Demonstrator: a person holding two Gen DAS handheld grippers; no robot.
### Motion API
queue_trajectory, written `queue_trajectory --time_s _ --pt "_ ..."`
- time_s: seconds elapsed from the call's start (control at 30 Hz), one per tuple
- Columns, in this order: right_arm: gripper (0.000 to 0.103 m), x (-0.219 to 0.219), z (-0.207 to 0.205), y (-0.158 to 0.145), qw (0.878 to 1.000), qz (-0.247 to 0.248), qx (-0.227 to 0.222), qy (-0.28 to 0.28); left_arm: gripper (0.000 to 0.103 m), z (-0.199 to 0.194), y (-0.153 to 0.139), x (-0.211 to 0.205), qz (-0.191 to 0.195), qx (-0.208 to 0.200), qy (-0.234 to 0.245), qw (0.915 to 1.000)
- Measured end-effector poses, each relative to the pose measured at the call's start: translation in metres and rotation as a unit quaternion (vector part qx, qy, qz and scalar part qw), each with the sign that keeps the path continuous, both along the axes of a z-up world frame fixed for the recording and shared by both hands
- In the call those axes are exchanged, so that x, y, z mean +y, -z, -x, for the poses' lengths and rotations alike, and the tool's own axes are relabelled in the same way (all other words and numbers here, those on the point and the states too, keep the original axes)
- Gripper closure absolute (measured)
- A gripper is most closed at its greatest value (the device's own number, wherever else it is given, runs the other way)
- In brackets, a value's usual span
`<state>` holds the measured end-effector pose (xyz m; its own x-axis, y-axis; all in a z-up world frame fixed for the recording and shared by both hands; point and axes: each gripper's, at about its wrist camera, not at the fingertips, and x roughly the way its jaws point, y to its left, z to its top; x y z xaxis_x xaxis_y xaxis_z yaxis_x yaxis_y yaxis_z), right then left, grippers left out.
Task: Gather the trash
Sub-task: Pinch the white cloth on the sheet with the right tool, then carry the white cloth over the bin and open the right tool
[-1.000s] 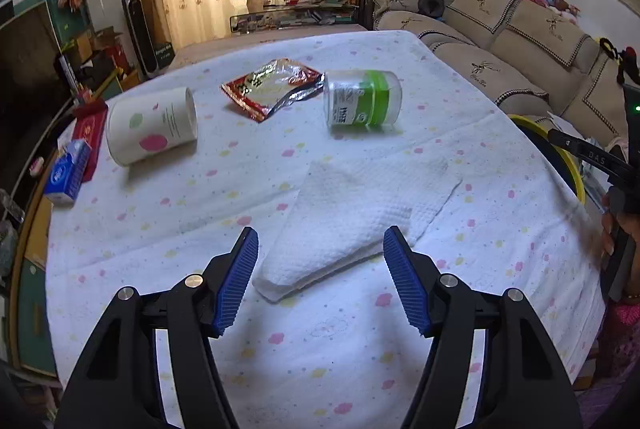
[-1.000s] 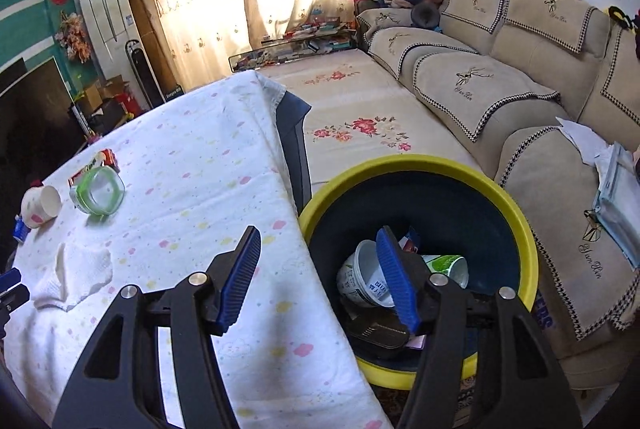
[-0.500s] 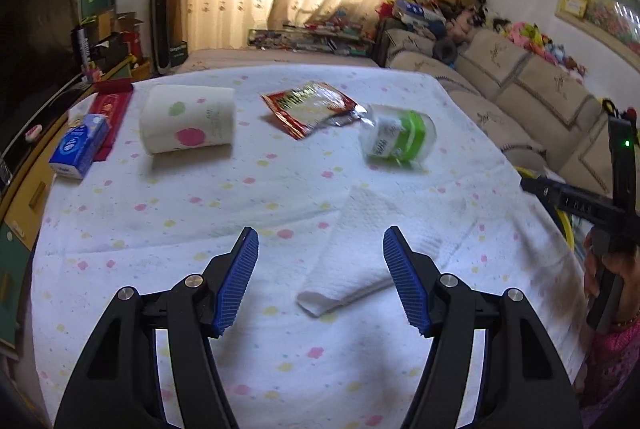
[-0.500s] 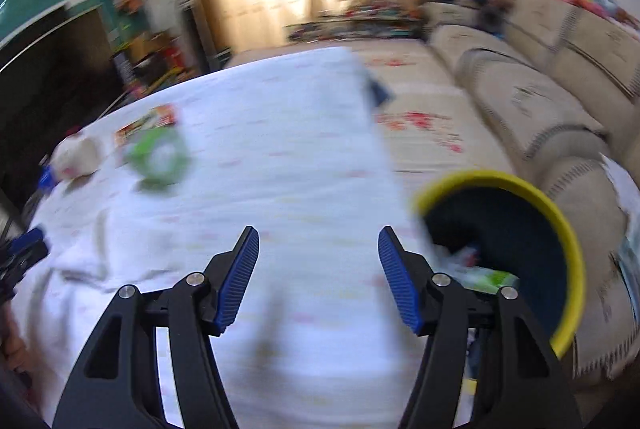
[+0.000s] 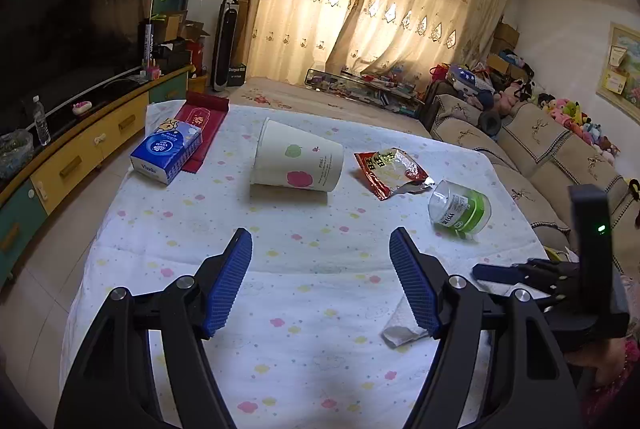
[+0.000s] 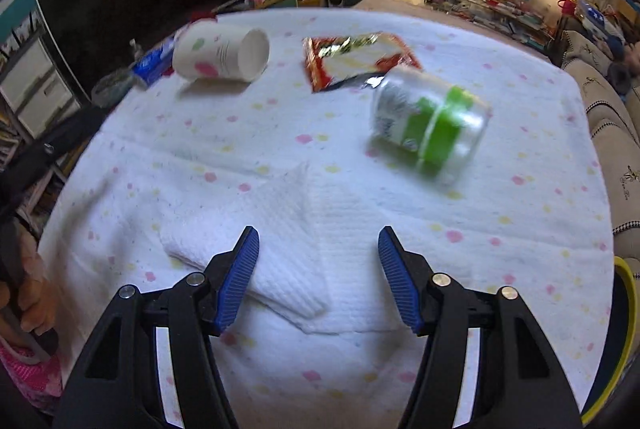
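A white paper cup (image 5: 298, 165) with coloured apples lies on its side on the spotted tablecloth (image 5: 200, 225). A red foil wrapper (image 5: 390, 171) and a clear jar with a green lid (image 5: 460, 207) lie to its right. A white paper towel (image 6: 288, 237) lies flat; only its corner (image 5: 402, 329) shows in the left wrist view. My left gripper (image 5: 320, 281) is open and empty, short of the cup. My right gripper (image 6: 318, 277) is open and empty, just over the towel, with the cup (image 6: 222, 53), wrapper (image 6: 356, 59) and jar (image 6: 430, 125) beyond. It also shows in the left wrist view (image 5: 520, 275).
A blue tissue pack (image 5: 166, 151) and a red booklet (image 5: 202, 127) lie at the far left of the table. The yellow-rimmed bin (image 6: 626, 341) is off the table's right edge. A sofa (image 5: 540, 165) is on the right, a TV cabinet (image 5: 80, 149) on the left.
My right gripper swung left from over the bin to over the paper towel. My left gripper turned left, away from the towel, and now faces the cup.
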<state>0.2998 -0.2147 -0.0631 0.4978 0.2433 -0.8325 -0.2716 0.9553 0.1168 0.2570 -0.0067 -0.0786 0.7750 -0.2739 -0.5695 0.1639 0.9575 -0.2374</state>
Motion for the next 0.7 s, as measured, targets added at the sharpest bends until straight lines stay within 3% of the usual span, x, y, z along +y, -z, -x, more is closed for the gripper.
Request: queue_trajectory --time_s 0.17,0.33,0.4,0.53,0.7 --pt "0.046 0.01 0.008 0.0 1.0 0.02 -0.012 -0.008 0.032 0.001 0.0 -0.001 0.002 0.0 0.001 1.0" --pt "0.084 0.012 0.012 0.0 1.0 0.005 -0.014 -0.019 0.032 0.0 0.002 -0.004 -0.006 0.002 0.001 1.0" --pt "0.092 0.014 0.013 0.001 1.0 0.001 -0.014 -0.02 0.032 0.001 0.002 -0.006 -0.011 0.001 0.001 0.9999" --pt "0.099 0.011 0.017 -0.001 1.0 -0.012 -0.016 -0.019 0.032 0.001 0.003 -0.008 -0.017 0.001 0.003 0.9999" --pt "0.099 0.005 0.025 -0.009 0.999 -0.029 -0.024 -0.013 0.032 0.001 0.004 -0.011 -0.024 -0.001 0.006 0.9997"
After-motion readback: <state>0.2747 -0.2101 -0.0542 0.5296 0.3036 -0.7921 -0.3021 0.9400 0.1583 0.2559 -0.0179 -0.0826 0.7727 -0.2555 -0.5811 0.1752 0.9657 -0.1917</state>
